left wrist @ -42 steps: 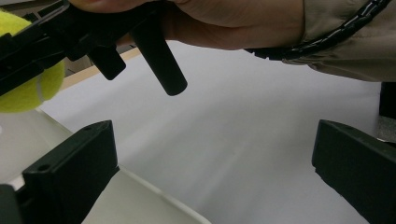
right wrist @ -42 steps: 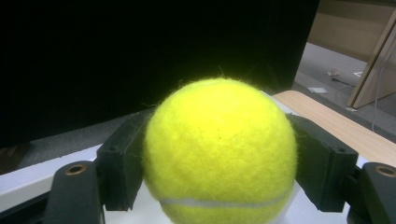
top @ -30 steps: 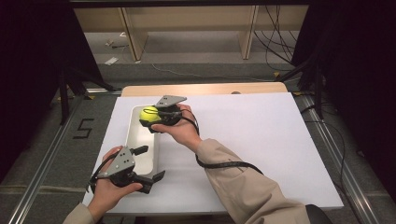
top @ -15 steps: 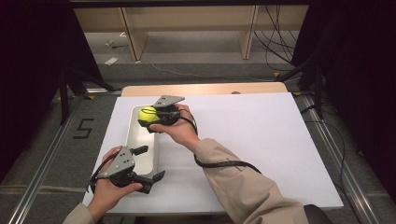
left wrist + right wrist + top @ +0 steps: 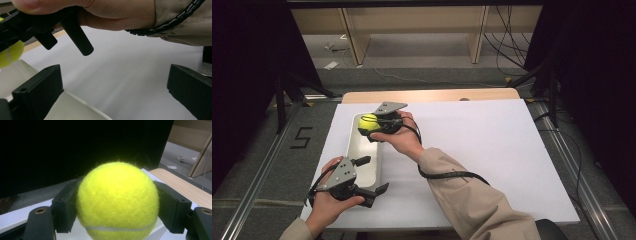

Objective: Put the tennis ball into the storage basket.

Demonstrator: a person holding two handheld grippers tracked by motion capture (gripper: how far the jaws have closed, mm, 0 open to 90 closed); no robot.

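Two grippers: right gripper clamps a tennis ball over the white tray; left gripper, at six o'clock, gapes.

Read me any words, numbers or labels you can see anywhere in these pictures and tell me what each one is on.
"5": a black numeral on the grey floor left of the white table.
The fuzzy yellow tennis ball in the right tongs shows a white seam and no readable print.
No other text is legible.
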